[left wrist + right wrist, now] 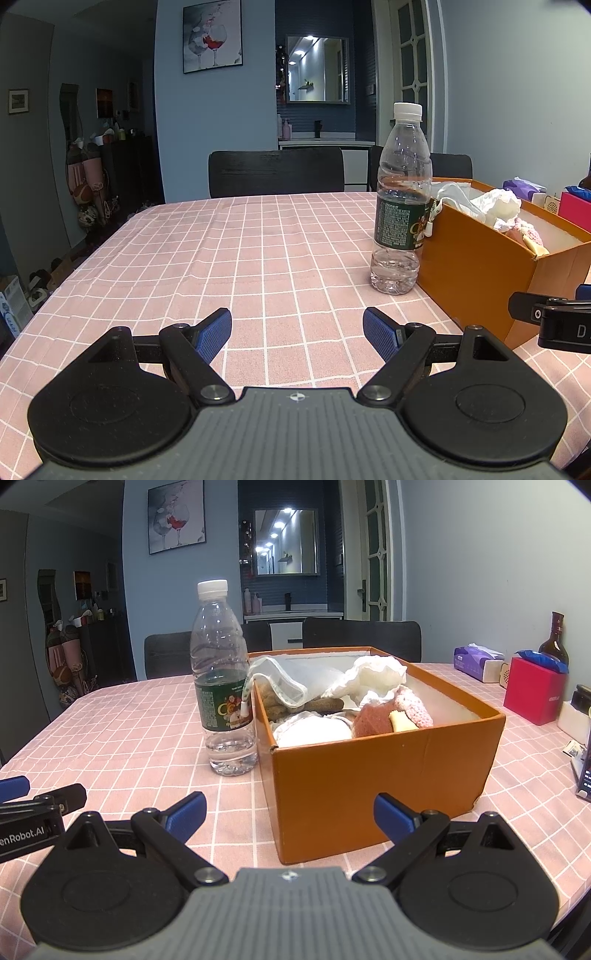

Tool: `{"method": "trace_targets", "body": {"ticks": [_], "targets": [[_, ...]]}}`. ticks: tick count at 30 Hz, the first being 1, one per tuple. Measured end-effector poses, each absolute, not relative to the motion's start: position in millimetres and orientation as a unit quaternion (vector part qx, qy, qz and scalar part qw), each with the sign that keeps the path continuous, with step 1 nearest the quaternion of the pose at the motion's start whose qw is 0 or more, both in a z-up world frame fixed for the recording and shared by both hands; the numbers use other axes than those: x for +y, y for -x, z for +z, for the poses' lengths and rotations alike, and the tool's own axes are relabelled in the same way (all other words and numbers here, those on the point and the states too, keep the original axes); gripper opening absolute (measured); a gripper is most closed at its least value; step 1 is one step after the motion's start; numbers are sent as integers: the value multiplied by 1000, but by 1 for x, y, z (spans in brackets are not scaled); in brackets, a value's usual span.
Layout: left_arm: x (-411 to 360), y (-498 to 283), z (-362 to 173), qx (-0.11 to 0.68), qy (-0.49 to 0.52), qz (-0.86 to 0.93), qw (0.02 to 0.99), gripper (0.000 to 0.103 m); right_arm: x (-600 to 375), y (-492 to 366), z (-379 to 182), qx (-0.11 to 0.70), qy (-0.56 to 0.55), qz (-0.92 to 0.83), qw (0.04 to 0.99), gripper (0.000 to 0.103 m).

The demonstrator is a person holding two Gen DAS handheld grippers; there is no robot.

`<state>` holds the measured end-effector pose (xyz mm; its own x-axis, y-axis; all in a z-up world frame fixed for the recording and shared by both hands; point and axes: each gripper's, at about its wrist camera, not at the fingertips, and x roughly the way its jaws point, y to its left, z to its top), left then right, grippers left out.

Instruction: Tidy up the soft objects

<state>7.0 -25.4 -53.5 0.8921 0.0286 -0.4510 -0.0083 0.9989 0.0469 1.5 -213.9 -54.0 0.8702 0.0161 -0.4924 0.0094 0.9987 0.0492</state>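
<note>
Both claws spread wide and empty: left gripper (297,334) low over bare pink checked tablecloth (221,258), right gripper (290,812) facing the near wall of the orange box (369,775), fingers apart on either side of that wall's near corner. Soft objects (332,716) already heaped inside the box: a mesh pouch draped over the left rim, white ruffled cloth at the far side, brown plush, a pink knitted piece, a white rounded item nearest; none seen loose on the cloth. Main hazard, as a judgement: the water bottle (223,686), upright, nearly empty, just beside the box's left wall, likely light and tippy; a sideways sweep toward the pouch could topple it. A reach from the right gripper could also shove the light cardboard box into the bottle. Crowded right edge, with tissue pack (476,661), red box (533,690) and dark glass bottle (554,638), leaves little swing room. Readable writing: "enRobot.AI" on the left gripper's body at left in the right view; green bottle label starting "C", rest illegible.
</note>
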Motion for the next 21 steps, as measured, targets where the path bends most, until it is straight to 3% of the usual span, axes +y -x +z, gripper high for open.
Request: {"method": "trace_targets", "body": {"ticks": [21], "targets": [[-27, -8, -53, 230, -23, 10, 973, 95, -214, 0, -53, 254, -23, -3, 967, 95]]}}
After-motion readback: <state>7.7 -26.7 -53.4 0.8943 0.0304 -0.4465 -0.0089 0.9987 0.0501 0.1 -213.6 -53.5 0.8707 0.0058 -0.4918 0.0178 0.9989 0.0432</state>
